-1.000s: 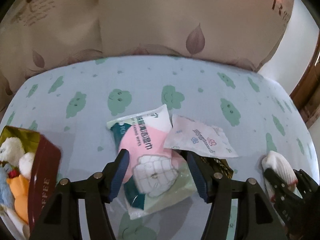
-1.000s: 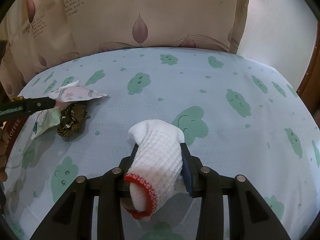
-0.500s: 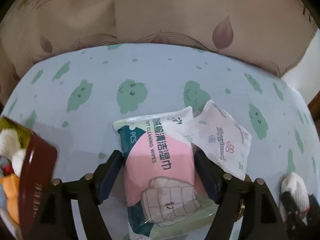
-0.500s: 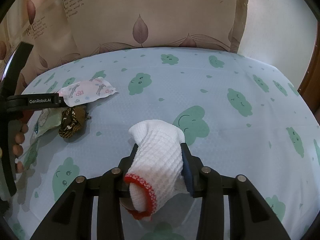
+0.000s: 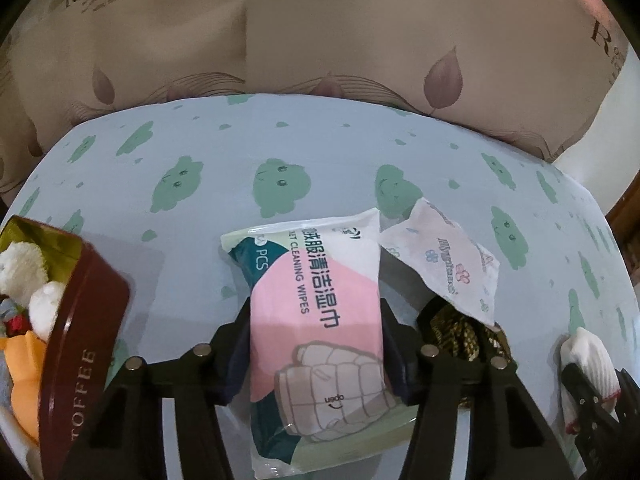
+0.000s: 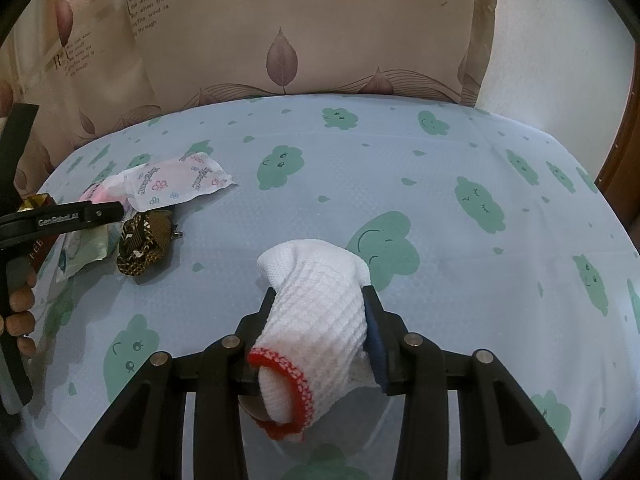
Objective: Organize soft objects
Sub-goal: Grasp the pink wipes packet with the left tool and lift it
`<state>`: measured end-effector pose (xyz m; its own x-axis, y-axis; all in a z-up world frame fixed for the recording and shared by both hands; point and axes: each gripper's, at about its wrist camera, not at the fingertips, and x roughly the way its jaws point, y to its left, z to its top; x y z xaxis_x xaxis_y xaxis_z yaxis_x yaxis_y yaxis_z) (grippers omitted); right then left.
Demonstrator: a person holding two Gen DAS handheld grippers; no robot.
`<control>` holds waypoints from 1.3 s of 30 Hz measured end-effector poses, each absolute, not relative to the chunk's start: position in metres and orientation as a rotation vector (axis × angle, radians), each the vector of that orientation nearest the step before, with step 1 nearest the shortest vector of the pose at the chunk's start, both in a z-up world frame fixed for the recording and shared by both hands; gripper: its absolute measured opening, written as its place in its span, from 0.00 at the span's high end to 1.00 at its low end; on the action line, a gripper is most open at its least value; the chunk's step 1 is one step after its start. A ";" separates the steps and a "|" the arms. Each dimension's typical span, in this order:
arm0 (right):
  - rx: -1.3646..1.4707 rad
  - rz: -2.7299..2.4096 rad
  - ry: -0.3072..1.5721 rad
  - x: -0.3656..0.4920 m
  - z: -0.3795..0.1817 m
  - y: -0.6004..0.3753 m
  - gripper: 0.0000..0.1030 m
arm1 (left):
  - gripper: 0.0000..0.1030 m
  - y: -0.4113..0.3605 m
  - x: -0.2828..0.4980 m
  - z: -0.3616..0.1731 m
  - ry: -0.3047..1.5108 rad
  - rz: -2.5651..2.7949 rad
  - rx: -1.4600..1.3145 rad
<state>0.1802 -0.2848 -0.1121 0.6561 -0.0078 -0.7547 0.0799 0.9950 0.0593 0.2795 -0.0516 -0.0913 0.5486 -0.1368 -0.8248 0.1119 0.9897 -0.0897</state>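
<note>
The left tongs (image 5: 316, 344) pinch a pack of cleaning wipes (image 5: 320, 304), both fingers pressed against its long sides. The pack is pink, white and teal, with its sealed end pointing toward 12 o'clock in the left wrist view. It sits low over a bed (image 5: 280, 152) covered in a pale blue sheet printed with green clouds; whether it touches the sheet cannot be told.

At 2 o'clock from the pack lies a small white wrapped pad (image 5: 444, 256) with flower prints, its near corner resting over a dark patterned pouch (image 5: 460, 332) just beside the right finger of the left tongs. At 9 o'clock stands a dark red tin (image 5: 76, 344) lettered TOFFEE, tilted in the fisheye, holding white and orange plush toys (image 5: 24, 276).

The right tongs (image 6: 320, 320) are closed on a white knitted sock (image 6: 316, 312) with a red-trimmed cuff; the cuff faces the camera and the toe points toward 12 o'clock. The sock hangs just above the sheet near a large green cloud.

In the right wrist view, the left tongs (image 6: 102, 214) appear at 9 o'clock, with the pad (image 6: 176, 180), the pouch (image 6: 144, 242) and the wipes (image 6: 86, 246) clustered there, well apart from the sock. Beige pillows (image 6: 320, 28) with leaf prints stand at the head of the bed, at 12 o'clock.
</note>
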 end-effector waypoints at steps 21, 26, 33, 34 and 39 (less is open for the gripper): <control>0.089 -0.049 0.855 0.180 -0.111 -0.285 0.62 | 0.46 -0.023 0.228 -0.049 0.930 -0.143 0.028; 0.088 -0.049 0.855 0.180 -0.111 -0.285 0.62 | 0.45 -0.015 0.218 -0.034 0.918 -0.146 0.060; 0.088 -0.049 0.855 0.180 -0.111 -0.285 0.62 | 0.46 0.016 0.210 -0.019 0.900 -0.110 0.074; 0.088 -0.049 0.855 0.180 -0.111 -0.285 0.62 | 0.46 0.022 0.209 -0.016 0.901 -0.102 0.074; 0.088 -0.049 0.855 0.179 -0.111 -0.286 0.62 | 0.45 0.049 0.206 -0.007 0.890 -0.066 0.070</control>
<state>0.1792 -0.2858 -0.1107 0.6554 -0.0080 -0.7553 0.0784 0.9953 0.0574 0.2064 0.0486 -0.0072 0.6277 -0.0284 -0.7779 0.0870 0.9956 0.0339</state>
